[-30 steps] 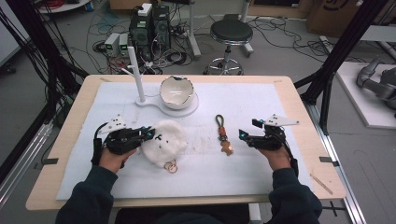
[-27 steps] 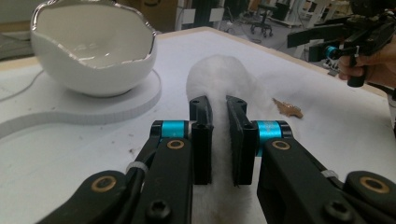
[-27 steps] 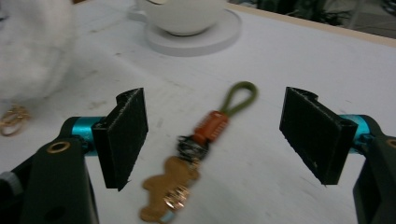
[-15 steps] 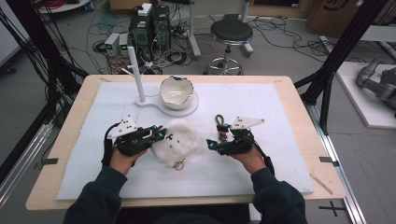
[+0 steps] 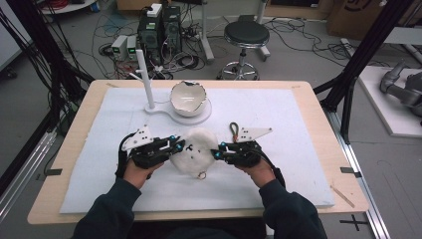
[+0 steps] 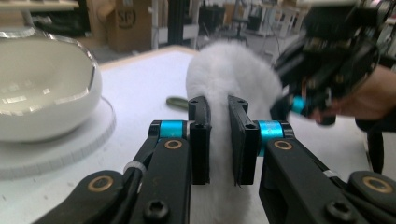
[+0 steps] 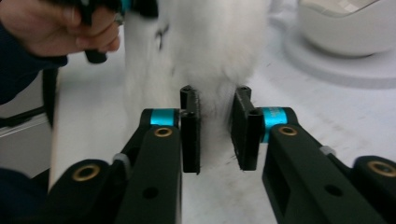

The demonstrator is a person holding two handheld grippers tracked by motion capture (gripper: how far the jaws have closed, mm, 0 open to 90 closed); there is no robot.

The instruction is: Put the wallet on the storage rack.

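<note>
Now both of your grippers are on the white fluffy pompom (image 5: 195, 149), which lies on the white mat (image 5: 298, 129) near the front middle of the table, between your hands. A second ago your right gripper (image 5: 219, 152) sat well off to the right with its jaws wide, beside the keychain strap (image 5: 233, 128); since then it has crossed to the pompom's right side and its jaws have just been closing, with fur between them. In the right gripper view the pads stand close together with white fluff (image 7: 212, 51) pinched in the gap. Your left gripper (image 5: 179, 147) was already at the pompom's left side and is clamped on the fur, the pads (image 6: 201, 140) pressed into it in the left gripper view. Judgement: you now have a two-sided hold, so the pompom can be lifted, stretched or turned without slipping away; the fur is soft, so the grip may be on pile only and could pull loose. A small metal ring (image 5: 201, 175) hangs at the pompom's near edge, free of both grippers. Containers: the white bowl (image 5: 188, 97) stands on its round base behind the pompom, beside the white post (image 5: 144, 79); its inside looks empty from above. The strap lies just behind your right gripper, untouched.
</note>
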